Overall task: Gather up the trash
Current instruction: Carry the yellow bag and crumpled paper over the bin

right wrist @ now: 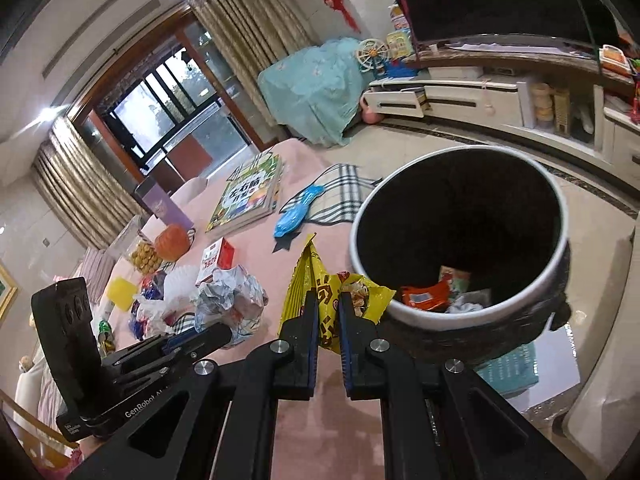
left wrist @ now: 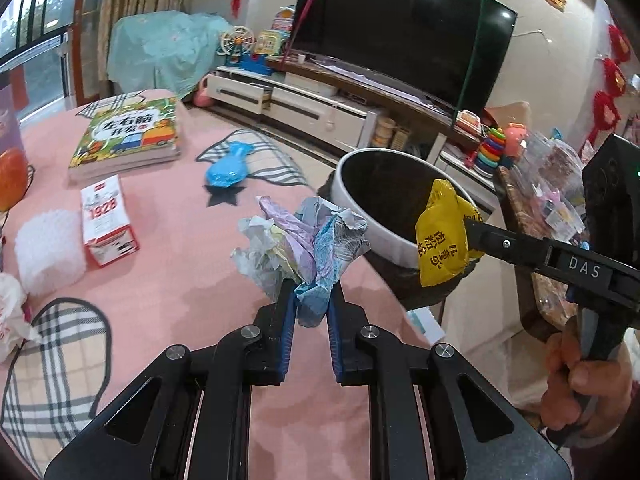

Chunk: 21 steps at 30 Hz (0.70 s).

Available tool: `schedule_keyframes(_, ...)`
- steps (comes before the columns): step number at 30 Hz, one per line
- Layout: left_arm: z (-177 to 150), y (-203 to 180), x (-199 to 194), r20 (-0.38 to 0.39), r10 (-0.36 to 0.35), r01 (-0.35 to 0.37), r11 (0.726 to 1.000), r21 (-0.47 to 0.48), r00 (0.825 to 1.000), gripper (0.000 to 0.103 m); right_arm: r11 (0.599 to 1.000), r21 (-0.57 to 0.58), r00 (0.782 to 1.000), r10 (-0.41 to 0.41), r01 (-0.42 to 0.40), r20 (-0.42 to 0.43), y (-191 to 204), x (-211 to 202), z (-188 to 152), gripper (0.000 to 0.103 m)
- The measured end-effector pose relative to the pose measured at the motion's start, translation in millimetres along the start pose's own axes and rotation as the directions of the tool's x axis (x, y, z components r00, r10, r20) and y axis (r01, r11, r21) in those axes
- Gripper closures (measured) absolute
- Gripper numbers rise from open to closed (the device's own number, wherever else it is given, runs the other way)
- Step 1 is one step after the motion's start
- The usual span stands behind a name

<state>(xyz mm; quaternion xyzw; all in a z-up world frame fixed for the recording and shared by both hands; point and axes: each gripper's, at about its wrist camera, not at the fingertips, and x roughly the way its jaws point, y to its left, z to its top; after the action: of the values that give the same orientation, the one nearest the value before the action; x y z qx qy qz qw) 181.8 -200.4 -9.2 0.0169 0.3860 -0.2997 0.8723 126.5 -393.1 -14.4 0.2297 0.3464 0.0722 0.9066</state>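
Yellow snack wrapper (right wrist: 320,300) pinched in right gripper (right wrist: 329,312) near bin (right wrist: 558,216) rim, crumpled paper wad (left wrist: 300,240) clamped in left gripper (left wrist: 311,304); bin holds some scraps, while blue wrapper (left wrist: 226,170) and carton (left wrist: 108,220) remain on table (left wrist: 180,248).

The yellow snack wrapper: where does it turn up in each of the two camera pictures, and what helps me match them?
Left wrist view: the yellow snack wrapper hangs at right of centre, pinched in the right gripper, in front of the bin.
Right wrist view: the wrapper is at lower centre, between that gripper's own fingers, left of the bin.
Shared landmark: the white-rimmed trash bin.
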Motion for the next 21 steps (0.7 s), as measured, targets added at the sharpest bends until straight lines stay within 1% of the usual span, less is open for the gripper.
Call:
schedule_keyframes(12,19,-33,15,-0.014,-0.022,0.023,0.998,0.055,1.0,0.089,0.999,0.034,0.999,-0.029,0.028,0.037,-25,-14,6,0.094)
schedule_keyframes(21,28,-51,25,-0.017,-0.011,0.012,0.996,0.084,1.0,0.089,0.997,0.056,0.997,-0.049,0.046,0.06,-46,-19,14,0.094)
